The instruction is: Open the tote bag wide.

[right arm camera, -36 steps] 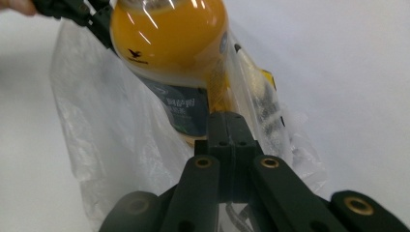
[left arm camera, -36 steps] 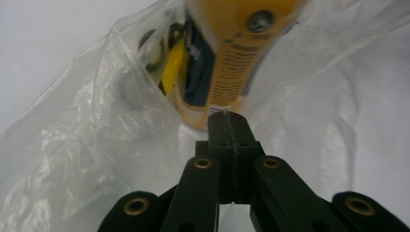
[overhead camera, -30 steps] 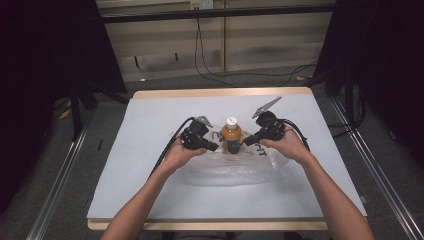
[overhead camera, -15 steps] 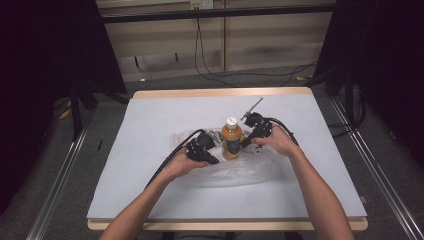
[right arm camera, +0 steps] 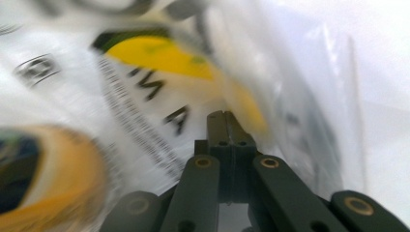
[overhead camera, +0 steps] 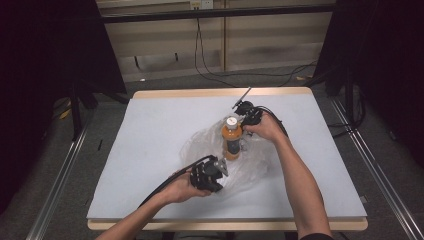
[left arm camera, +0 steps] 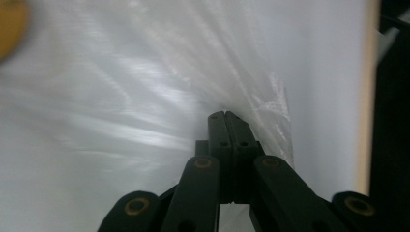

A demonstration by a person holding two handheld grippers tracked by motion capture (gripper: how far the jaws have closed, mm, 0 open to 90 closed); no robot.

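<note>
left claw (overhead camera: 223,169) pinching clear plastic bag (overhead camera: 252,167) at 6 o'clock, holding it open | right claw (overhead camera: 241,145) clamping bag film beside orange-capped bottle (overhead camera: 231,140), steadying

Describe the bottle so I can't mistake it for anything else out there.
On the pale table, find the crumpled clear plastic bag right of centre. The bottle stands upright inside it: orange, white cap, the only coloured, upright thing there.

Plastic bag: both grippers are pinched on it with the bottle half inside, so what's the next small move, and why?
Probably draw the left gripper a little further toward the table's near edge. Both grippers' jaws are shut on the clear plastic bag, the right gripper beside the upright bottle, so pulling the film should widen the mouth around it.
</note>
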